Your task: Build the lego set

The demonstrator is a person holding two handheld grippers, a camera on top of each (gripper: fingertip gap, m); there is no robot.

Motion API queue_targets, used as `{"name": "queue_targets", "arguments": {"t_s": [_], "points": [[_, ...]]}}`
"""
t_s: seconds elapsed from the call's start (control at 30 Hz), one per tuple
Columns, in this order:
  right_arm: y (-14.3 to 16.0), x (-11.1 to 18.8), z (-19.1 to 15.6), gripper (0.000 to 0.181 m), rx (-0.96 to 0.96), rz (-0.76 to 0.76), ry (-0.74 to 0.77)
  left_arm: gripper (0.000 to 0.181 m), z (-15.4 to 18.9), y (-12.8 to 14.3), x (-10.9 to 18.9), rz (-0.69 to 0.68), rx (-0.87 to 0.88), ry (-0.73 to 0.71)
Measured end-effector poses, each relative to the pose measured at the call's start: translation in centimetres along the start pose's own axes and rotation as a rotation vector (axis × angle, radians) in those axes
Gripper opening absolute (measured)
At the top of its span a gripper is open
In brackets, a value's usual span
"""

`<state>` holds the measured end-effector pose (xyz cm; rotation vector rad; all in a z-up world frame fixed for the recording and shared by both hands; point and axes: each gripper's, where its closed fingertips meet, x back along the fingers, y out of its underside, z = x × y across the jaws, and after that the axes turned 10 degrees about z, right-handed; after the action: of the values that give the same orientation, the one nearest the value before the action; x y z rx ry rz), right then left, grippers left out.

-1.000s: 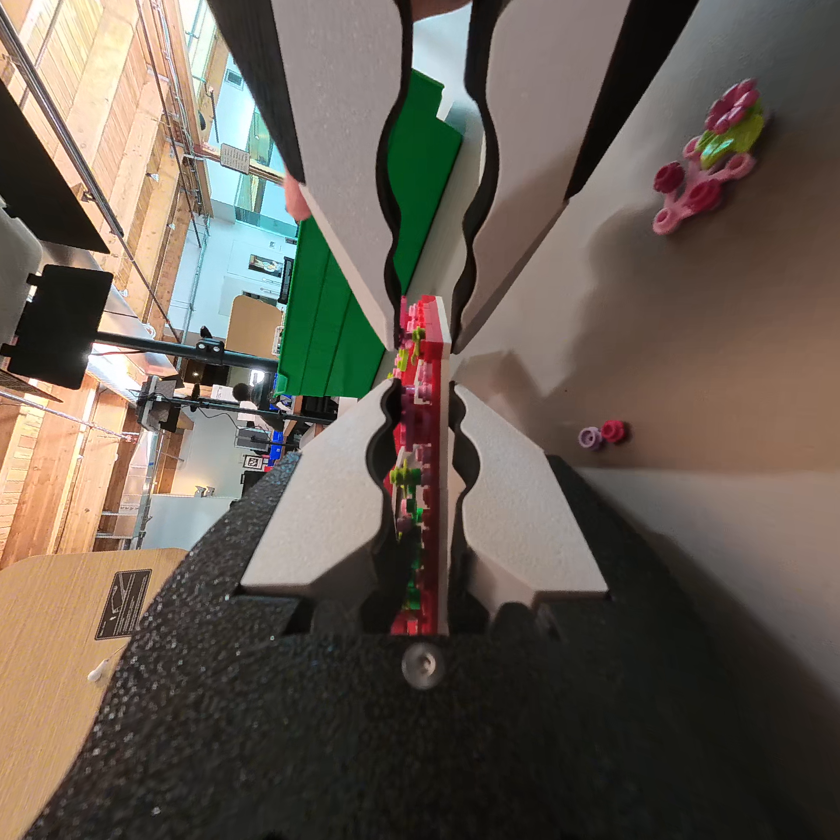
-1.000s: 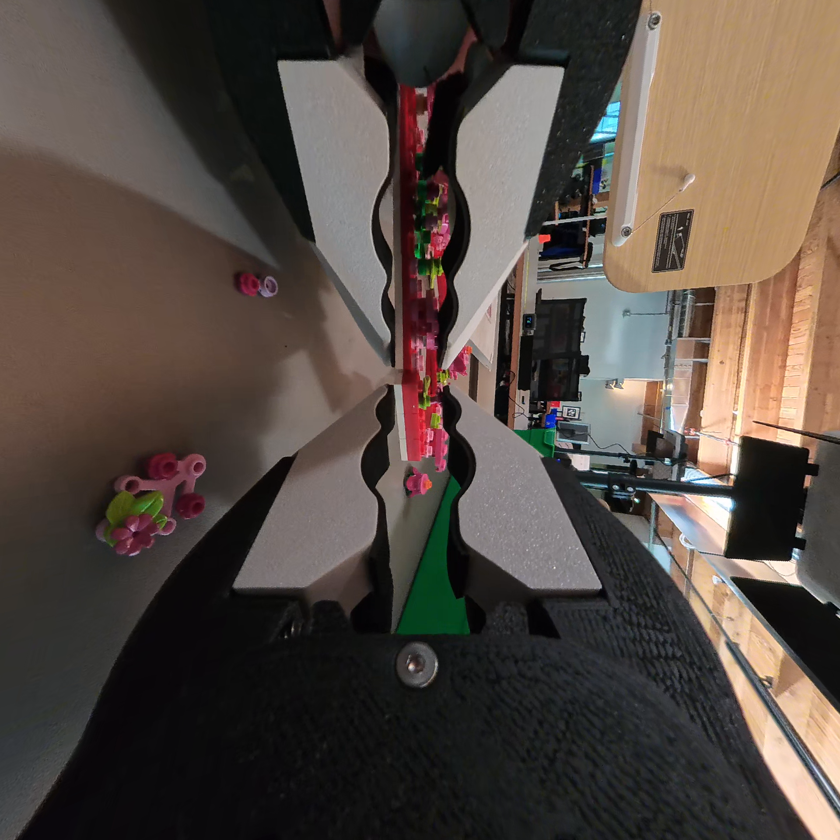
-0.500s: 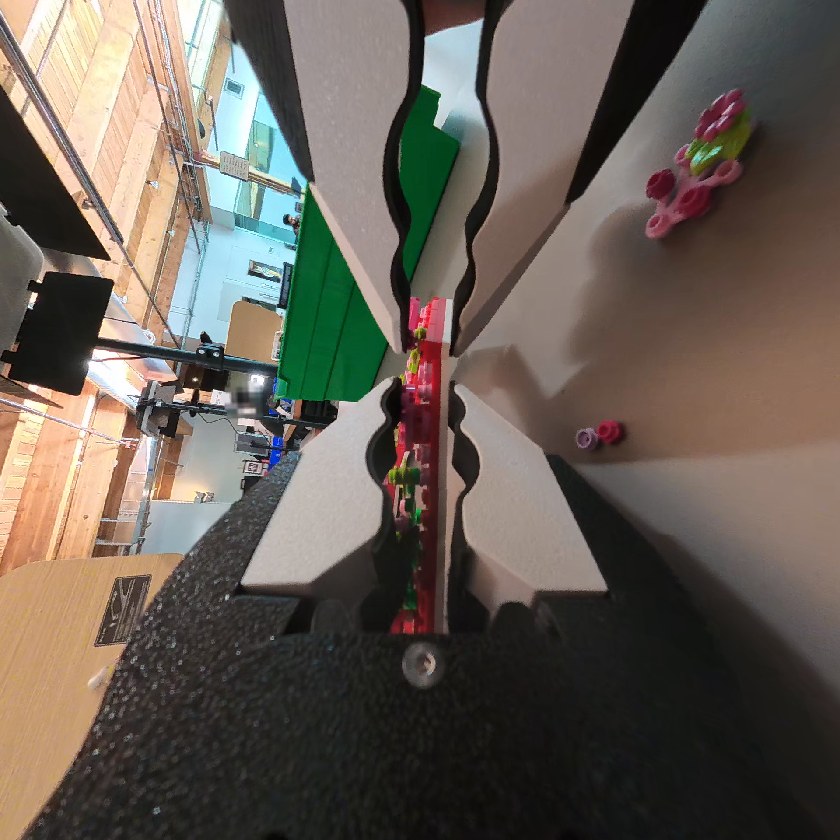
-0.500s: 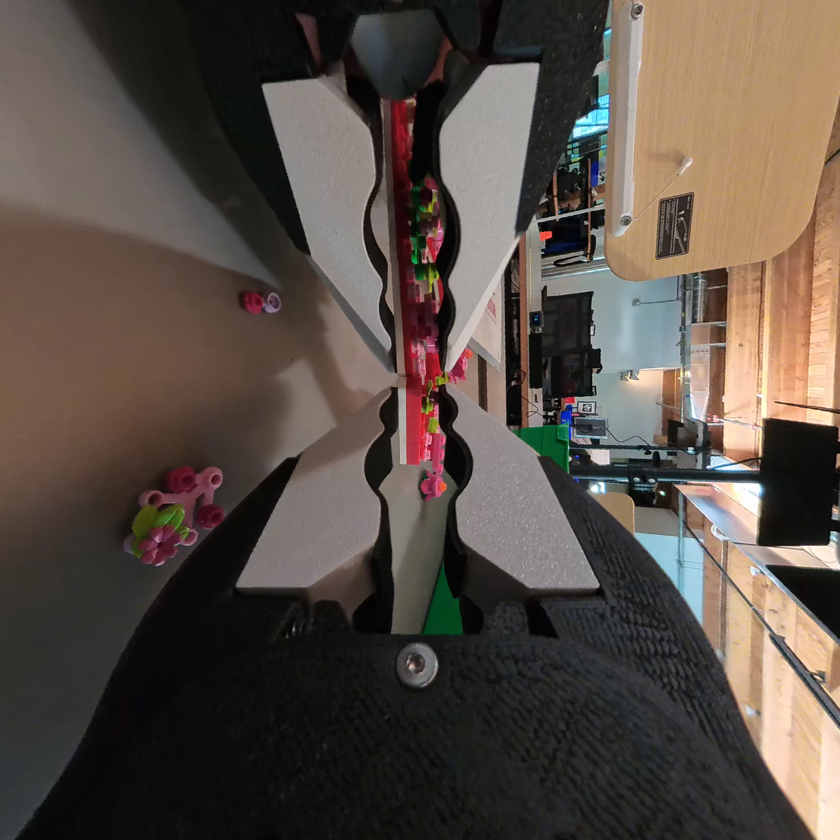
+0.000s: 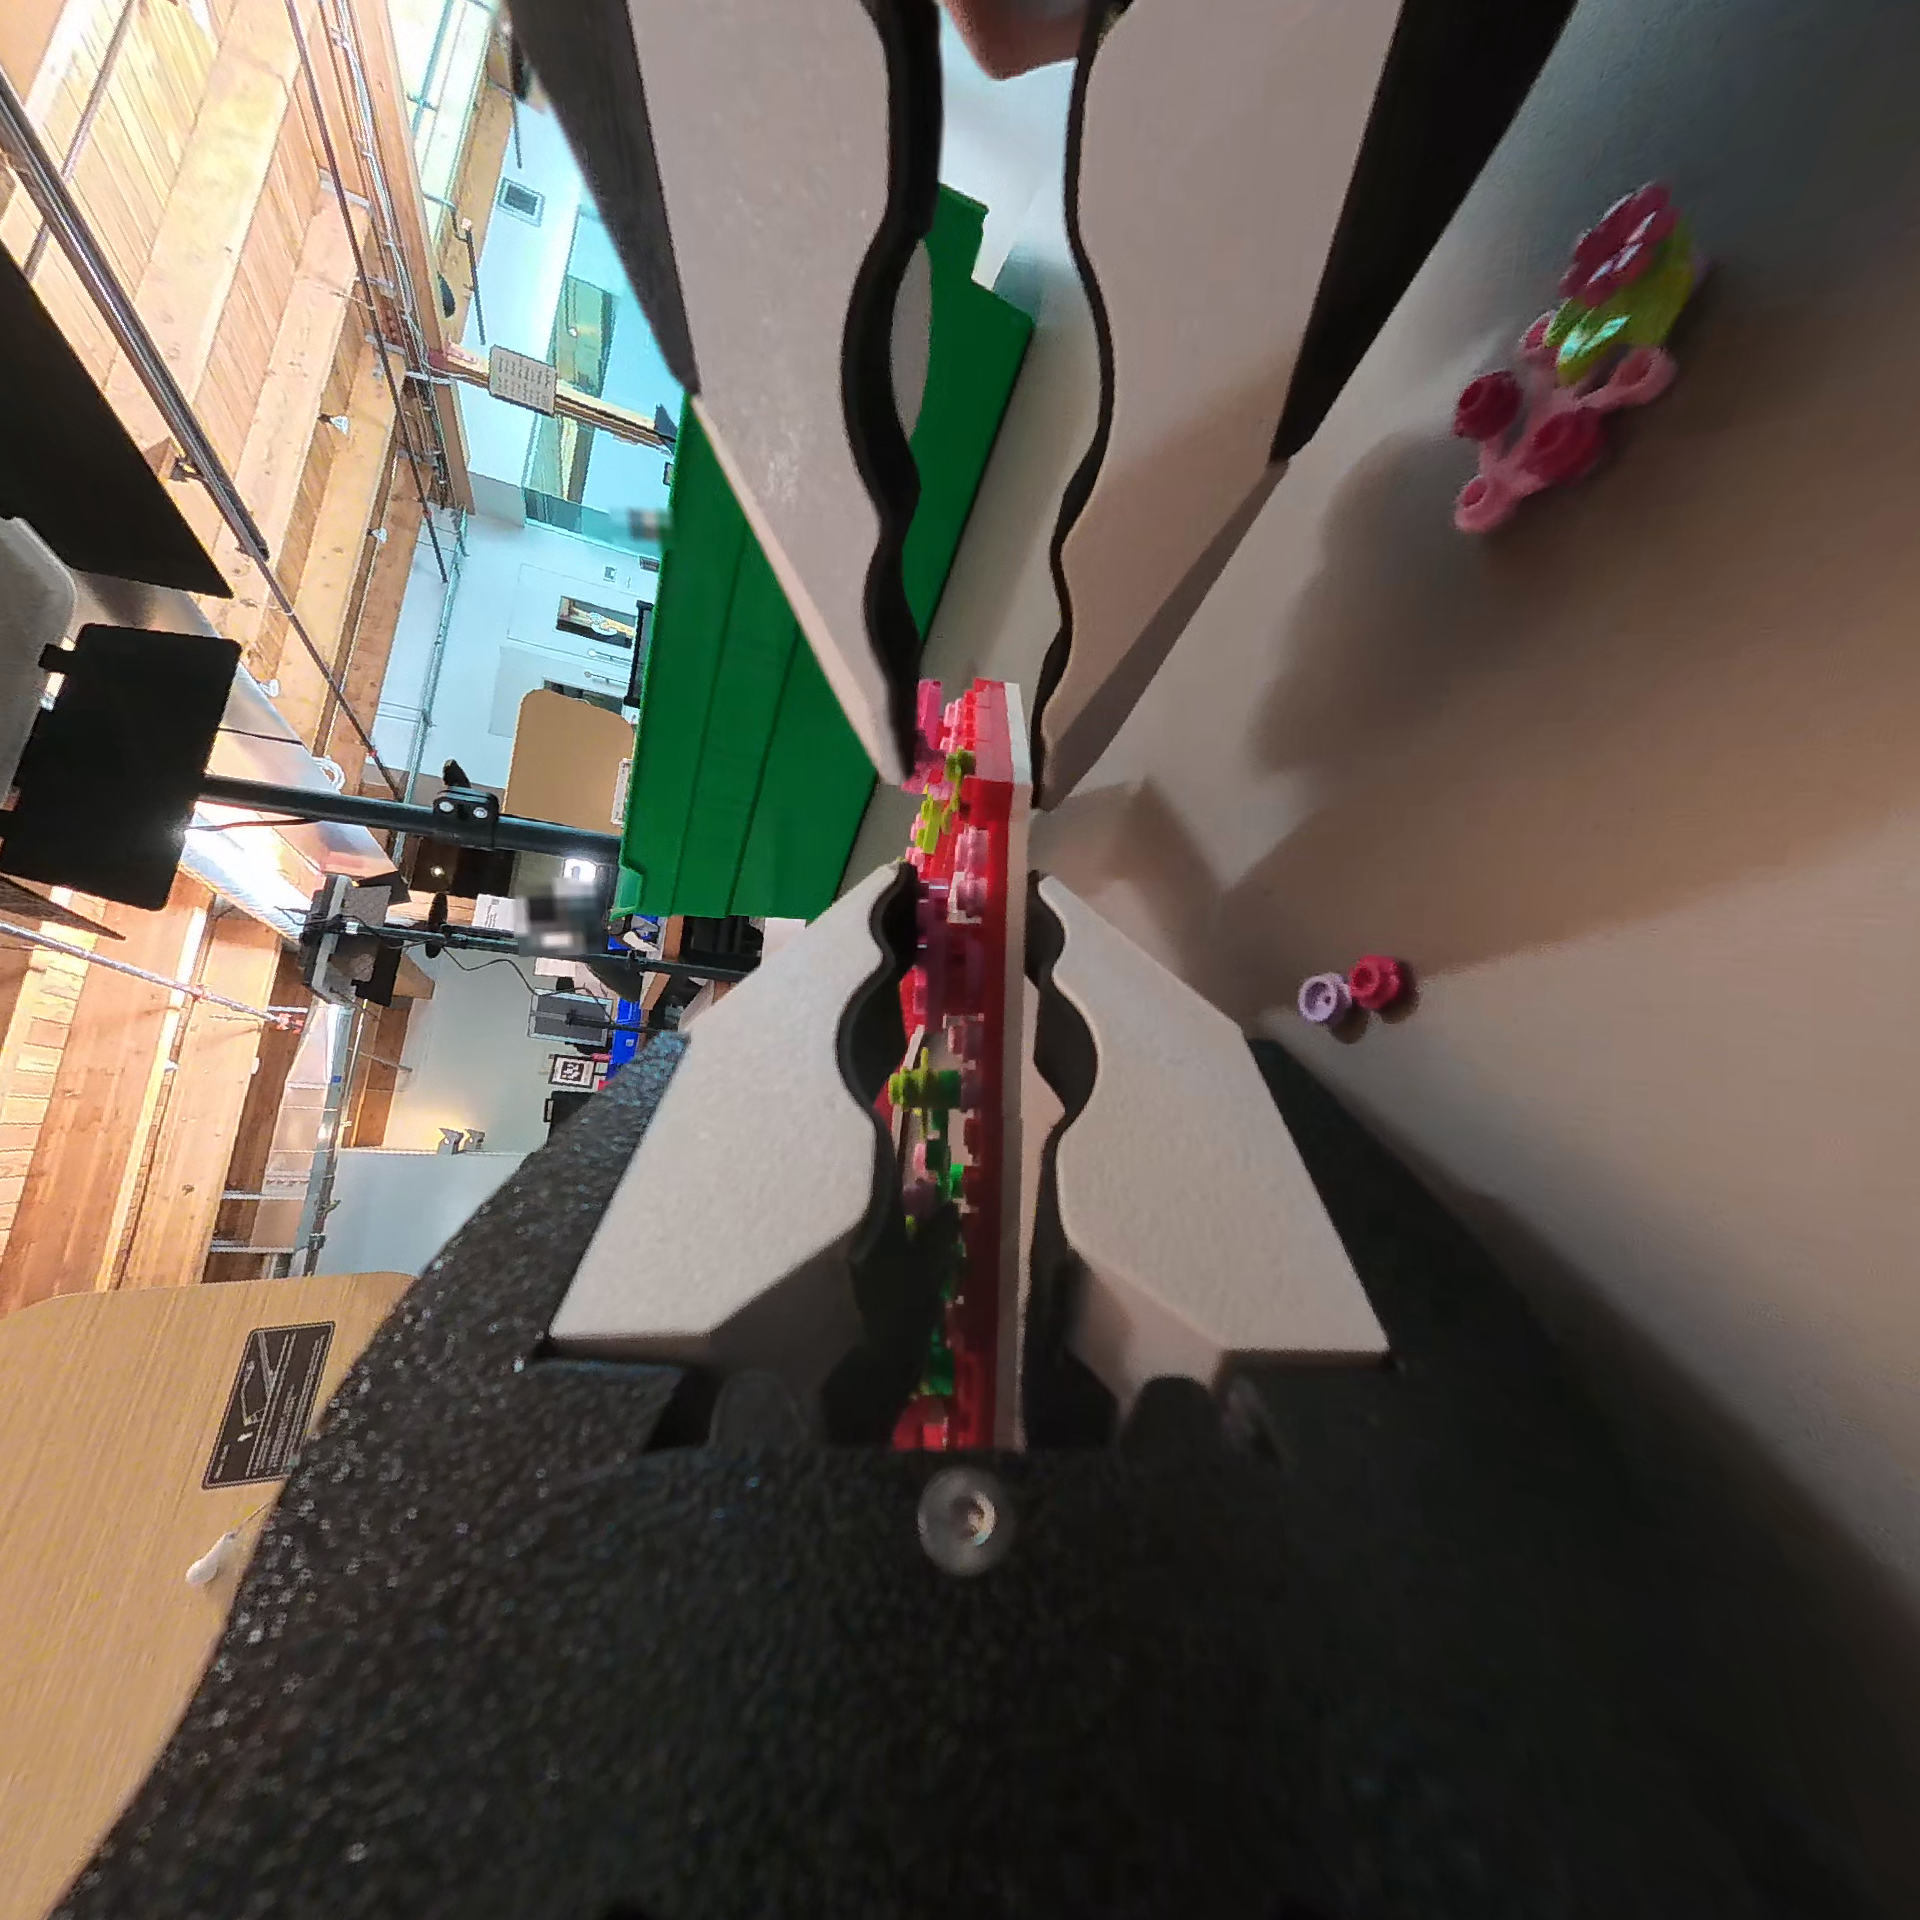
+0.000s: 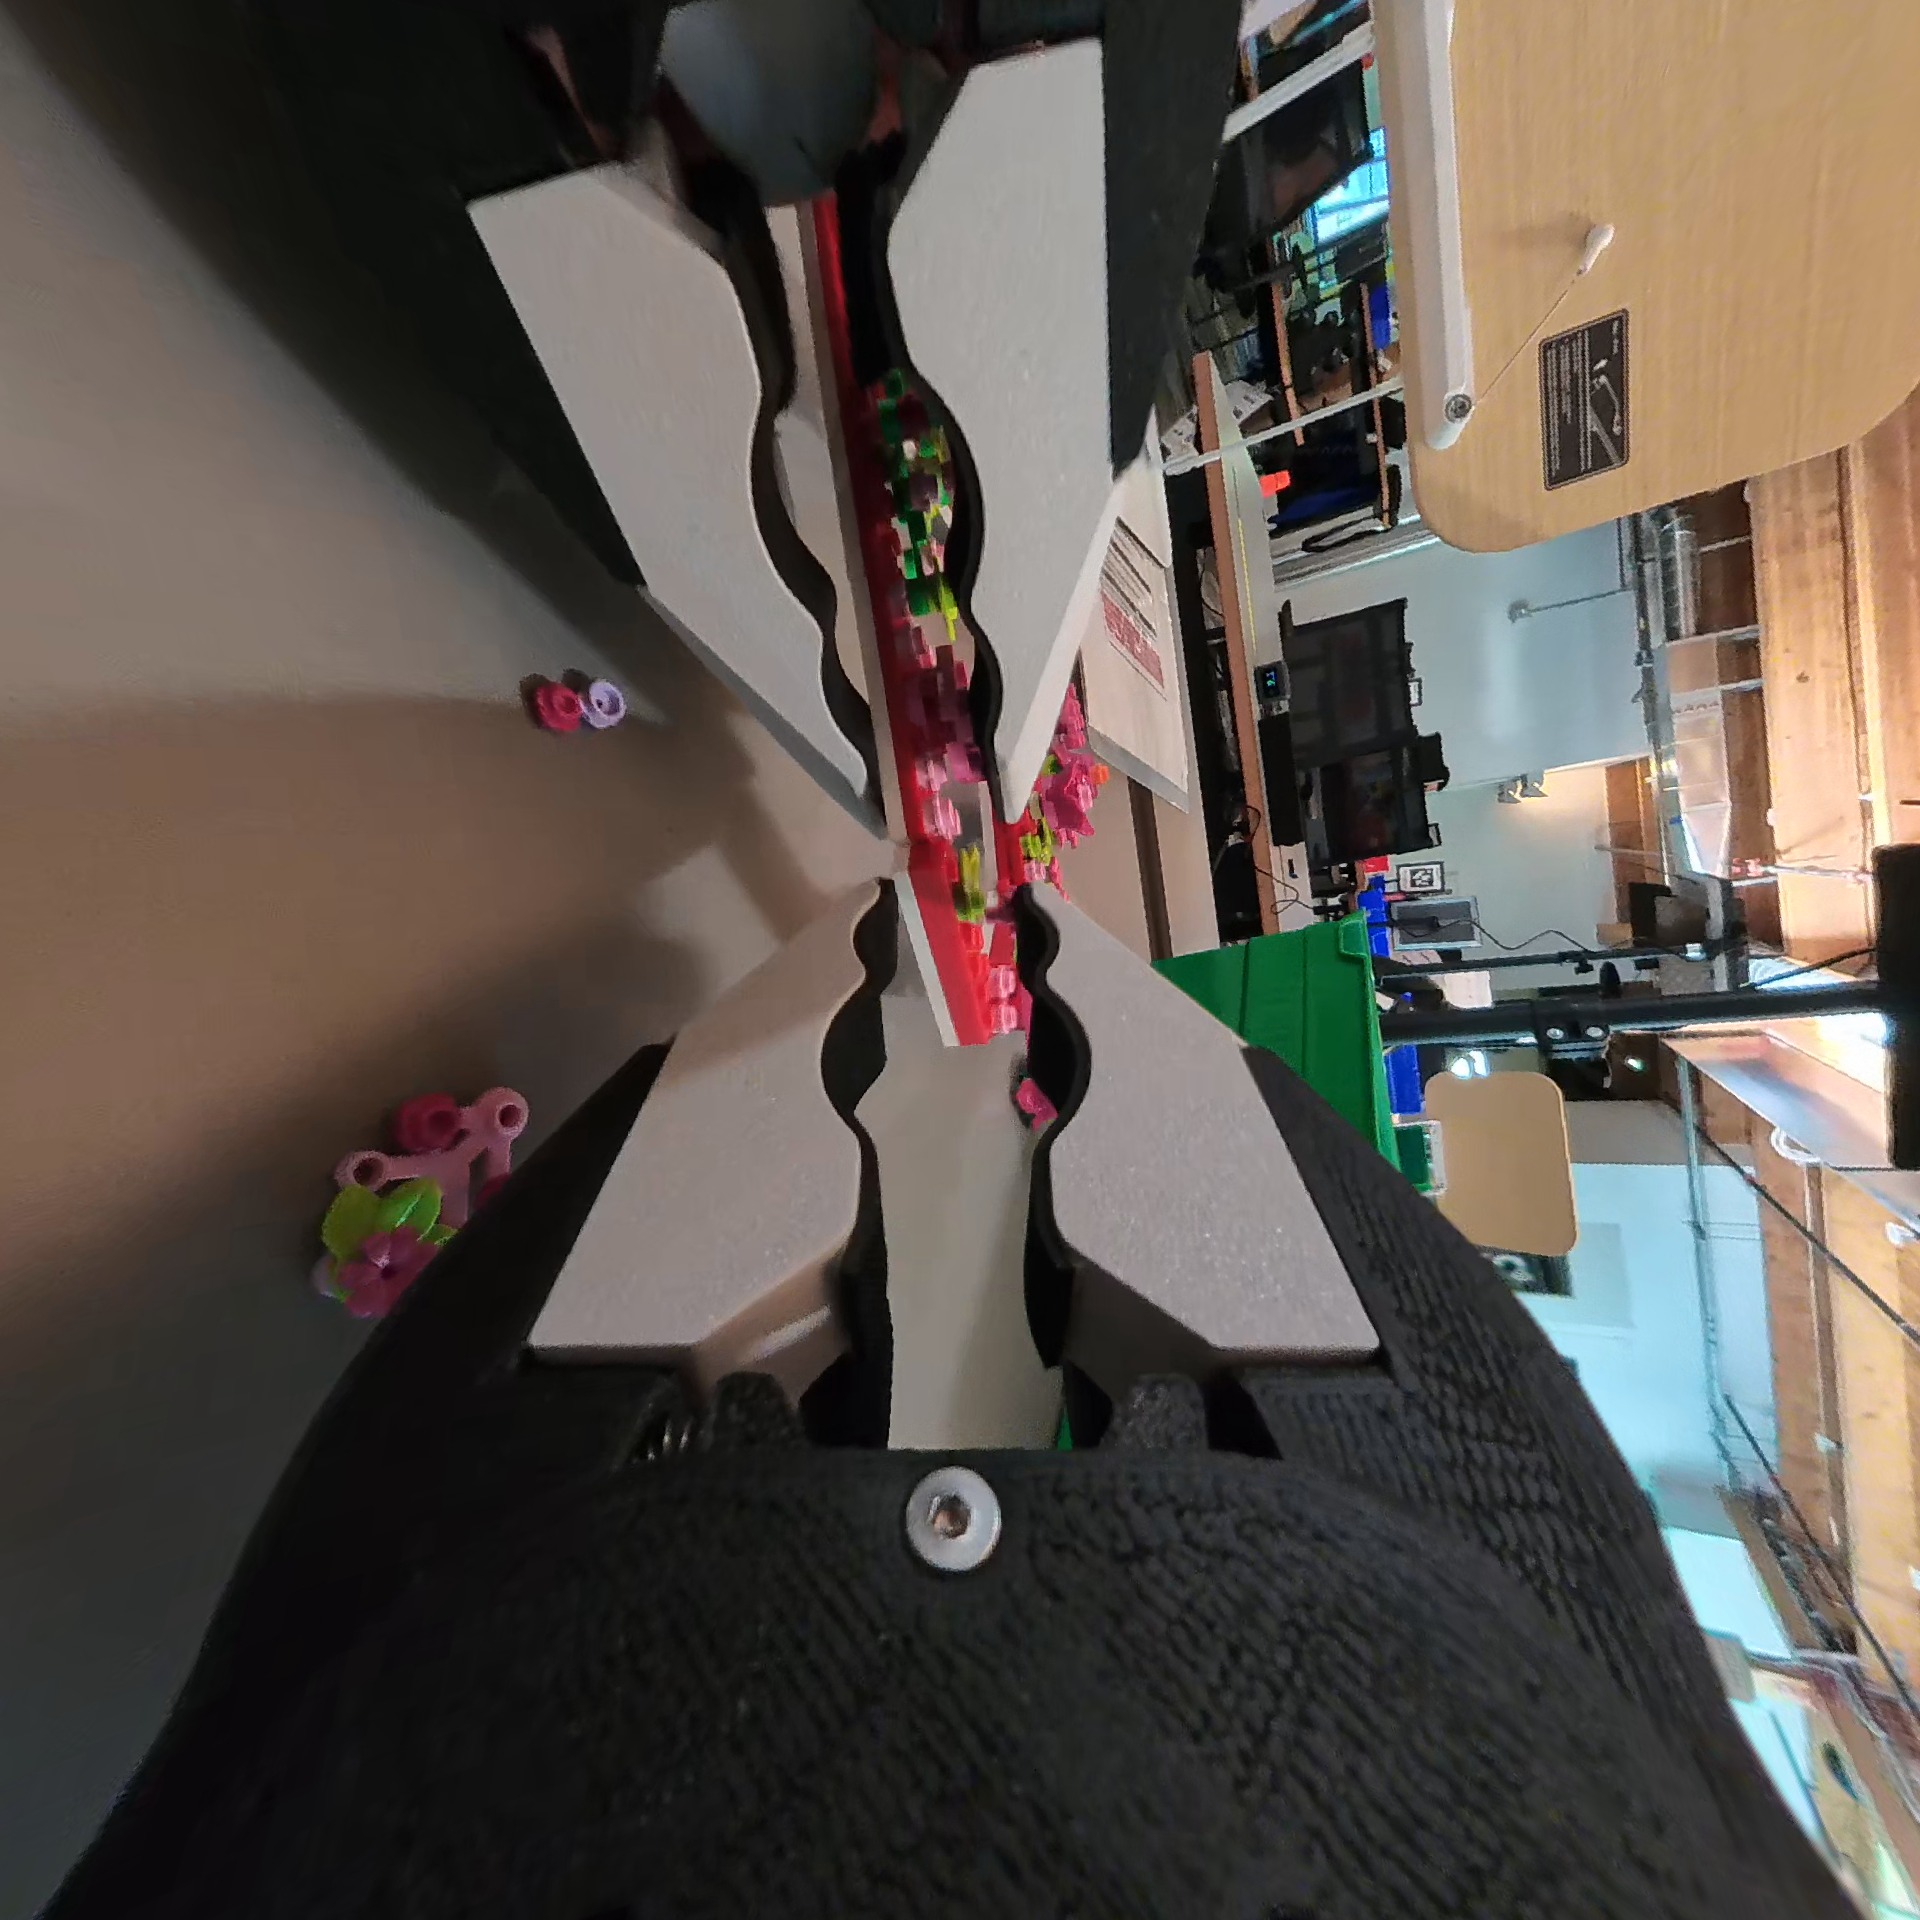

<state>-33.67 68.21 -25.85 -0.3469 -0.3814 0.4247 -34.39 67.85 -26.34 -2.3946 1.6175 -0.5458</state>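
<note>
Red lego plate (image 5: 977, 1049) between both hand-held grippers

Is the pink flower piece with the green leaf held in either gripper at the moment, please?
No, the pink flower piece lies loose on the table, well clear of both grippers.

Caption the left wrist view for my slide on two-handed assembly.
Left hand-held gripper clamps a red lego plate edge-on, meeting the right hand-held gripper tip to tip.

two grippers (image 5: 966, 883) (image 6: 951, 894), one red plate (image 5: 982, 1039), two loose studs (image 5: 1351, 992)
</note>
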Motion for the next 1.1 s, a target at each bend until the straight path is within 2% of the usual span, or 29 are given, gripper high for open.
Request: {"name": "queue_targets", "arguments": {"t_s": [0.63,0.87,1.1], "points": [[0.3,-0.1,-0.6,0.018,-0.127,0.036,0.018,0.017,0.6,0.0,-0.1,-0.011,-0.028,0.023],[1.3,-0.3,-1.8,0.024,-0.355,0.009,-0.041,0.017,1.7,0.3,-0.4,-0.033,-0.078,0.068],[1.6,-0.4,-2.2,0.023,-0.374,-0.030,-0.064,0.018,2.1,0.4,-0.6,-0.040,-0.125,0.083]]}}
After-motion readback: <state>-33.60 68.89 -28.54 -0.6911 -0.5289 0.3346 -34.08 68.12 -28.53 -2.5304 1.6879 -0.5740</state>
